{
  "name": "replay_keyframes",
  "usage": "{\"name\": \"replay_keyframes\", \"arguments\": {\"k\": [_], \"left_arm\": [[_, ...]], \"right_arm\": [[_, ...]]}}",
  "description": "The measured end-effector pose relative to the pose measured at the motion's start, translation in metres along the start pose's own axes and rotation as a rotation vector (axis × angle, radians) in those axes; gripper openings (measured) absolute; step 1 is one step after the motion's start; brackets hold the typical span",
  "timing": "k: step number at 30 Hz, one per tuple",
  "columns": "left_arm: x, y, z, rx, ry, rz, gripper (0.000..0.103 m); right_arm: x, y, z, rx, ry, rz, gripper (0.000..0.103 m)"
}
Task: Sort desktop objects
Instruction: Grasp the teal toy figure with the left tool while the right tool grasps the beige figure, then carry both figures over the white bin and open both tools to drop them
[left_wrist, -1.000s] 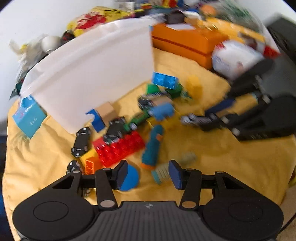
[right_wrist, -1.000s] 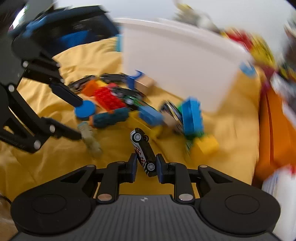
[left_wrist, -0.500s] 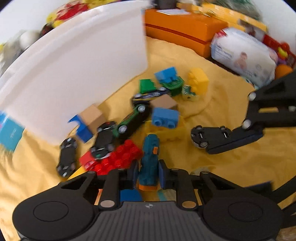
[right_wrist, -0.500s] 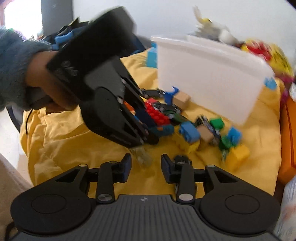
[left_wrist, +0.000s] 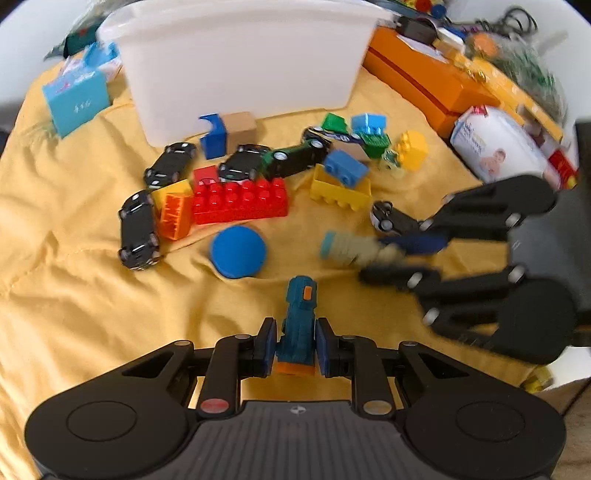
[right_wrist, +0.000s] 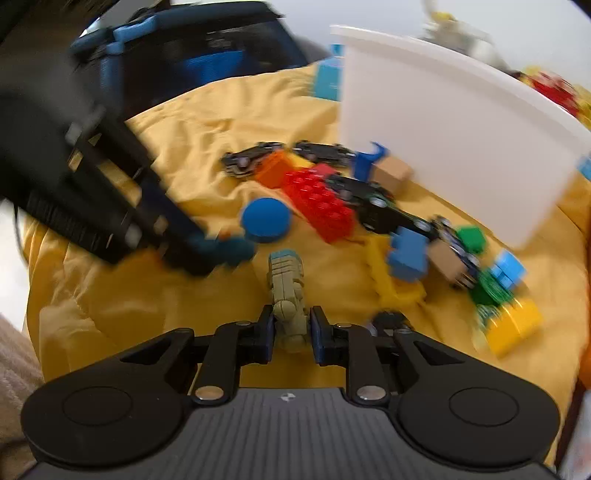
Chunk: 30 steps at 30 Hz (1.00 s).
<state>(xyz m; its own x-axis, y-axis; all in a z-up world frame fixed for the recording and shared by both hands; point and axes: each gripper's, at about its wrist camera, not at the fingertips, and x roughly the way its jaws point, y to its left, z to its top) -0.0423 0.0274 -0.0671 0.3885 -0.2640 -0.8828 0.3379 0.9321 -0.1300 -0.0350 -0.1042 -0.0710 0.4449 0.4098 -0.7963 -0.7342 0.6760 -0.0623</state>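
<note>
A: Left gripper, what's it doing?
B: Clamped on the teal toy, orange base toward the cam, pads tight on both sides. The toy sticks out fwd over the yellow cloth.

A: And the right gripper?
B: Jaws closing, w/ the tan toy between them. Pads look to be touching its sides. Its teal-capped end points away from the cam, lying on the cloth.

A: Where are the two relative to each other?
B: In the left view the right gripper comes in from the right edge, blurred, tan toy at its tips. In the right view the left gripper comes in from the left, also blurred, teal toy at its tips, just beside the blue disc.

A: Rest of the pile?
B: Still on the cloth, in front of the white bin. Red brick in the middle, blue disc near it on the cam side. Black cars: one left of an orange block, one nearer the bin, one touching the red brick's far edge. Green car just right of that. Yellow piece w/ a blue brick on it. Another small car lies close to the right gripper's fingers.

A: Anything in the bin?
B: Can't tell, only the outer wall shows.
</note>
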Motion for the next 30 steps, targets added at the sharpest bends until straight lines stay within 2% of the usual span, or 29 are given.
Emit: {"name": "replay_keyframes", "arguments": {"k": [2,4,6,9,13,15,17,18,21,23,26,30], "left_arm": [[0.005,-0.007,0.000,0.029,-0.016,0.027,0.026],[0.006,-0.009,-0.001,0.042,-0.038,0.038,0.031],[0.002,-0.010,-0.004,0.062,-0.056,0.030,0.041],[-0.001,-0.009,-0.012,0.089,-0.079,0.033,0.044],[0.005,-0.005,-0.017,0.030,-0.070,0.002,0.044],[0.005,-0.003,-0.018,-0.005,-0.090,-0.007,0.037],[0.007,-0.004,-0.019,0.013,-0.105,0.016,0.026],[0.006,-0.004,-0.019,0.022,-0.108,0.022,0.026],[-0.008,-0.006,-0.009,0.055,-0.125,0.033,0.026],[-0.028,-0.002,0.007,0.058,-0.180,0.042,0.026],[-0.067,0.011,0.041,0.023,-0.303,0.021,0.026],[-0.106,0.023,0.097,0.059,-0.458,0.104,0.026]], "right_arm": [[-0.007,-0.005,-0.005,0.077,0.015,-0.027,0.023],[-0.002,-0.009,-0.011,0.131,0.049,-0.004,0.023],[-0.001,-0.006,-0.015,0.141,0.053,0.015,0.029],[-0.007,-0.004,-0.014,0.120,0.024,0.000,0.035],[-0.002,-0.005,-0.009,0.117,0.008,-0.009,0.036],[0.002,-0.004,-0.009,0.120,0.018,0.000,0.035],[0.006,-0.001,-0.012,0.118,0.035,-0.009,0.033],[0.005,-0.001,-0.013,0.119,0.029,-0.013,0.025],[-0.001,-0.006,-0.010,0.141,0.032,-0.016,0.022],[-0.012,-0.015,-0.002,0.155,-0.007,-0.033,0.022],[-0.042,-0.034,0.024,0.165,-0.119,-0.087,0.022],[-0.074,-0.063,0.068,0.154,-0.276,-0.172,0.022]]}}
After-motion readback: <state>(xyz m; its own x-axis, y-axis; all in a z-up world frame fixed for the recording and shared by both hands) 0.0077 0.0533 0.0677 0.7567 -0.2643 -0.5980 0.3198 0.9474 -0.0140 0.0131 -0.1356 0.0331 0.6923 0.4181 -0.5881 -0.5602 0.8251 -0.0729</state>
